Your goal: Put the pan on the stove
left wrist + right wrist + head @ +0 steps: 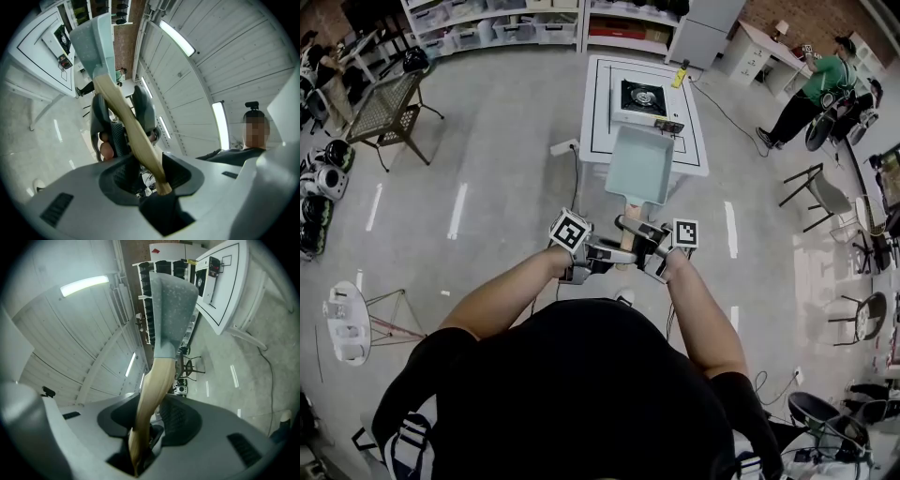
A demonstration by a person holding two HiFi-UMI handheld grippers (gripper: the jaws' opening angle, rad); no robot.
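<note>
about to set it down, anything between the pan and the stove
Nothing visible does. The pan hangs over the near edge of the table, and the stove just beyond it has nothing on its burner.

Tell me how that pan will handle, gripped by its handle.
The pan is probably nose-heavy: its wide body hangs past the wooden handle, so it may droop. It looks rigid, not floppy. The rounded handle could twist in the jaws, likely why the left gripper and right gripper both clamp it.
</note>
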